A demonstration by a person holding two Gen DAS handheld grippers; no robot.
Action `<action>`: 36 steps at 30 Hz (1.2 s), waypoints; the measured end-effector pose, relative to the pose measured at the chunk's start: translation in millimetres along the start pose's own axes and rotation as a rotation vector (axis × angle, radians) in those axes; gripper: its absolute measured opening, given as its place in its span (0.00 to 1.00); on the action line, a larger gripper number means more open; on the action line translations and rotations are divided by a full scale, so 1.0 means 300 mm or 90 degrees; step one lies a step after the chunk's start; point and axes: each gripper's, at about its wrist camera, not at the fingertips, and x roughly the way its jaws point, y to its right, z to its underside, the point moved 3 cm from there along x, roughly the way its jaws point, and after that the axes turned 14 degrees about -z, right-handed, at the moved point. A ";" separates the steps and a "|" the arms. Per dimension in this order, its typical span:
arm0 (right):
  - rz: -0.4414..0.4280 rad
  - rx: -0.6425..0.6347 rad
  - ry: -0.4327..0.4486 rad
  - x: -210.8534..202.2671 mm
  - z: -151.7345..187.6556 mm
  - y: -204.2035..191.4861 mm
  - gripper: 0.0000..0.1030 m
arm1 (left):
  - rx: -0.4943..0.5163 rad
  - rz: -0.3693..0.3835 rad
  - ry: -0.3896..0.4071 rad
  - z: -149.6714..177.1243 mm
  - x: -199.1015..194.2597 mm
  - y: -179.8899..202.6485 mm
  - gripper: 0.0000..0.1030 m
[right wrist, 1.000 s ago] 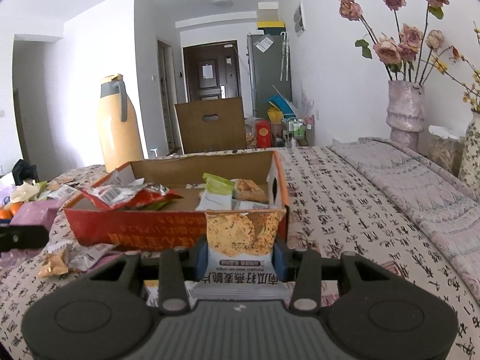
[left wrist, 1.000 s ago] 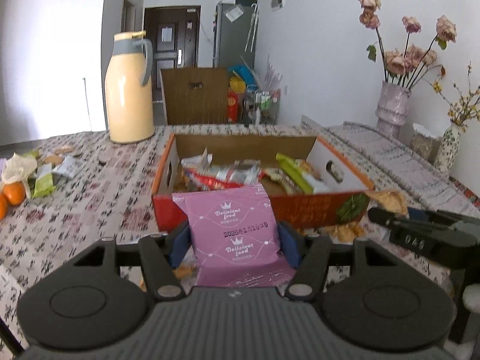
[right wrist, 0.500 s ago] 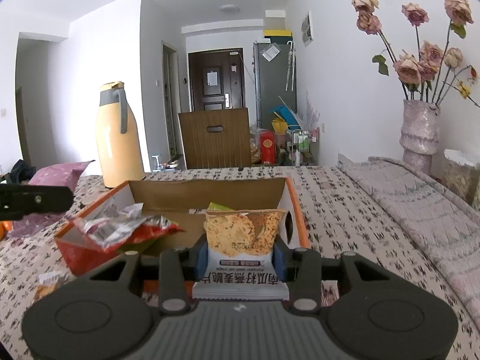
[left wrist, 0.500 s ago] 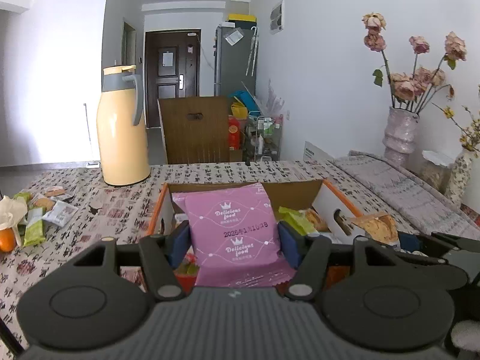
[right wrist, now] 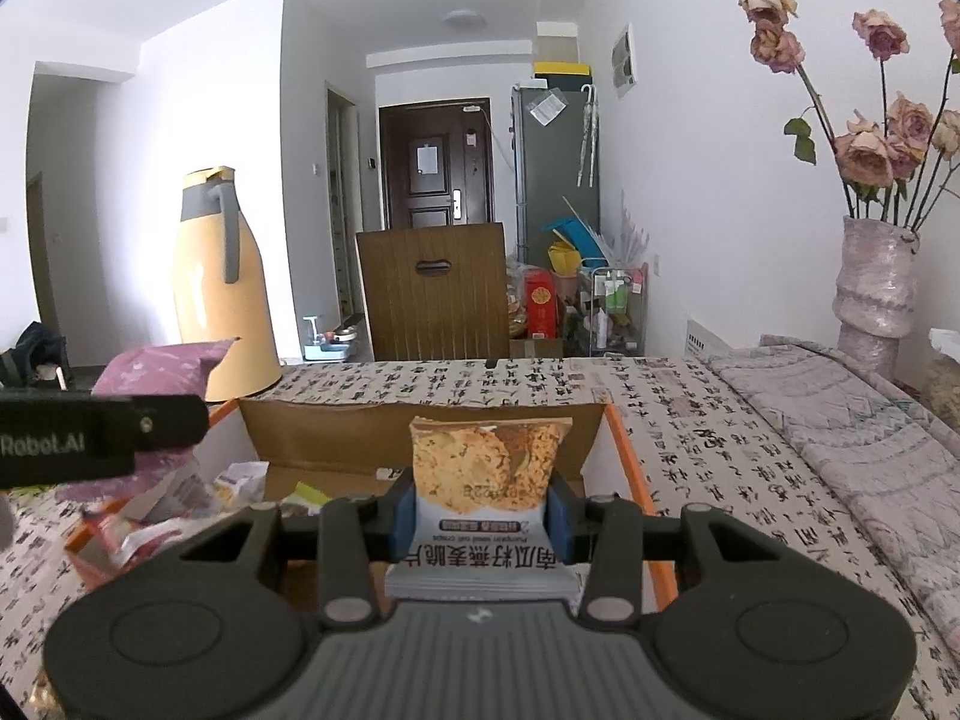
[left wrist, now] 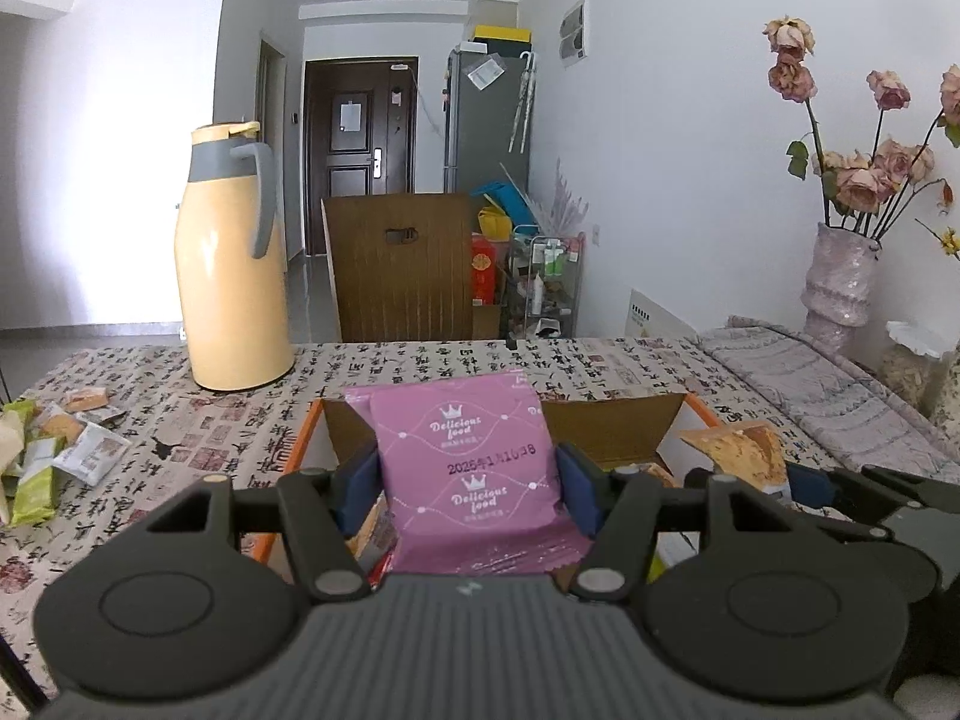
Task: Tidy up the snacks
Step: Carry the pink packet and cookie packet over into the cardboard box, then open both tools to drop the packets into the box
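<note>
My left gripper [left wrist: 468, 483] is shut on a pink "Delicious food" packet [left wrist: 465, 456] and holds it above the orange cardboard box [left wrist: 606, 423]. My right gripper [right wrist: 480, 507] is shut on a white and orange oat crisp packet [right wrist: 486, 474] and holds it above the same box [right wrist: 420, 438]. The box holds several snack packets [right wrist: 240, 480]. The right gripper and its packet [left wrist: 741, 456] show at the right in the left wrist view. The left gripper and pink packet [right wrist: 162, 363] show at the left in the right wrist view.
A yellow thermos jug [left wrist: 231, 264] stands on the patterned tablecloth behind the box at the left. Loose snack packets [left wrist: 66, 444] lie at the far left of the table. A vase of dried roses [left wrist: 840, 276] stands at the right. A wooden chair back [left wrist: 402, 264] is behind the table.
Both grippers have risen and moved forward with their packets, from in front of the box to above it. The view has tilted up toward the room.
</note>
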 end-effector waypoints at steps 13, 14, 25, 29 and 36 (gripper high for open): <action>-0.004 0.007 -0.007 0.060 0.052 0.036 0.40 | -0.011 0.005 -0.032 0.065 0.099 -0.020 0.61; -0.004 0.007 -0.007 0.060 0.054 0.035 0.40 | -0.011 0.006 -0.030 0.065 0.097 -0.020 0.61; -0.009 0.018 -0.002 0.047 0.055 0.041 0.66 | -0.045 -0.016 0.002 0.045 0.059 -0.052 0.94; -0.003 0.026 0.004 0.046 0.056 0.048 1.00 | -0.056 -0.026 0.002 0.039 0.055 -0.063 1.00; 0.004 0.035 0.000 0.051 0.062 0.062 1.00 | -0.065 -0.033 -0.010 0.044 0.063 -0.070 1.00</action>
